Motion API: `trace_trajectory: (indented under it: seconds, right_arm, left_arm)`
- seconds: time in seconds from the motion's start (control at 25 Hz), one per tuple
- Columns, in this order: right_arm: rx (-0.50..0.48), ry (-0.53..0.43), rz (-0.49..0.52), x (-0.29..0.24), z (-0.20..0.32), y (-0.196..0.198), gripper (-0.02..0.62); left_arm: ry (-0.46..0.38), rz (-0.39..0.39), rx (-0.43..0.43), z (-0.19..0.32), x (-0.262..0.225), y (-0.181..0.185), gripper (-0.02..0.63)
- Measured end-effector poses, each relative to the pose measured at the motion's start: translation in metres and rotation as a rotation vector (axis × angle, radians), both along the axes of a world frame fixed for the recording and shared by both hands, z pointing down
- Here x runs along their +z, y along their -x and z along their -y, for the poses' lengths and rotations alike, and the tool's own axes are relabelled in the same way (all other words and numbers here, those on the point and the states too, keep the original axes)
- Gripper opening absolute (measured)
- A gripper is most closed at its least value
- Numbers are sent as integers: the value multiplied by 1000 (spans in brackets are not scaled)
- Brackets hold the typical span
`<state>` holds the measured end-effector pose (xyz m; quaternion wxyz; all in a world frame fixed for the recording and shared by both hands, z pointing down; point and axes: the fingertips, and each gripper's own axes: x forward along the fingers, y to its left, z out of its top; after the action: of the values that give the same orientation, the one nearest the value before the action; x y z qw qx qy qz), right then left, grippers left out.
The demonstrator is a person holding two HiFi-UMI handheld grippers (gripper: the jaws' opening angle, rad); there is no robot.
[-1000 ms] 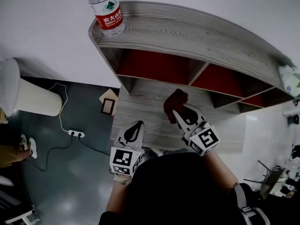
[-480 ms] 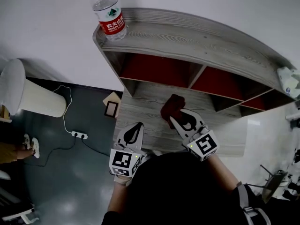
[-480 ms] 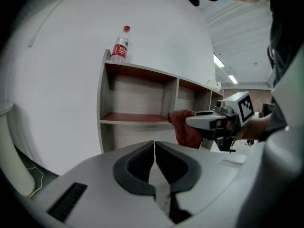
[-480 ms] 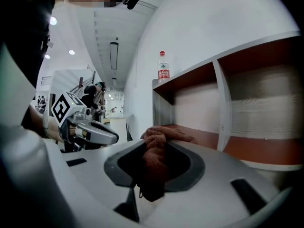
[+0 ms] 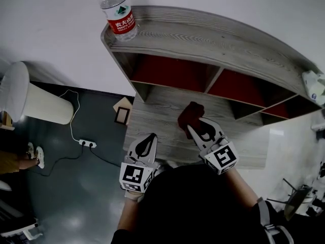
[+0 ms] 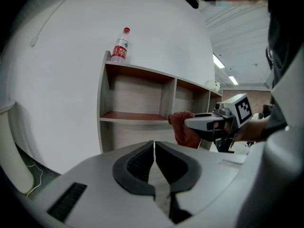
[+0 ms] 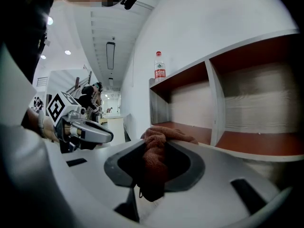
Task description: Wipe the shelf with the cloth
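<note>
Shelf (image 5: pixel 213 39) of grey wood grain with red-lined compartments stands ahead of both sets of fingers, against a white wall; the right gripper view looks into two of its compartments (image 7: pixel 247 108), and the left gripper view shows it (image 6: pixel 137 99) beyond the fingertips. Dark floor (image 5: pixel 76 187) spreads to the left of the left fingers. A white cylinder (image 5: pixel 30 103) lies there, well apart from them, further left.

The right gripper (image 5: pixel 195 123) points at the grey board below the compartments. Its jaws are clamped tight on the cloth (image 5: pixel 190 113), a dark red bunched rag that pokes out past the fingertips and lies against that board. In its own view the gripper (image 7: pixel 153 156) shows the cloth (image 7: pixel 164 136) pinched between the pads and hanging below them.

The left gripper (image 5: pixel 149 138) is held to the left of the right one and further back from the shelf, near its front edge. Its jaws (image 6: pixel 154 144) are closed together with nothing between them.

A water bottle (image 5: pixel 119 14) with a red label stands upright on the shelf's top at the left end, far beyond both fingertips. A white power strip (image 5: pixel 88 144) lies on the floor, left of the left fingers.
</note>
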<state>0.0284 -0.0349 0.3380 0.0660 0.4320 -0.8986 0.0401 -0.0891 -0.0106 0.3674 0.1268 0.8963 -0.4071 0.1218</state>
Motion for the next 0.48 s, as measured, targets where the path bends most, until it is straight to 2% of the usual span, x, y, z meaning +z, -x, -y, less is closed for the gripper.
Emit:
trace_trajectory:
  seconds: [0.24,0.48]
  right_arm:
    - [15,38,-15,5,-2,-4,77]
    - [9,32,-8,5,-5,-6,77]
  left_arm:
    - [1,0,-6,-4,1,0,6]
    - [3,5,-5,-10,1,-3,6]
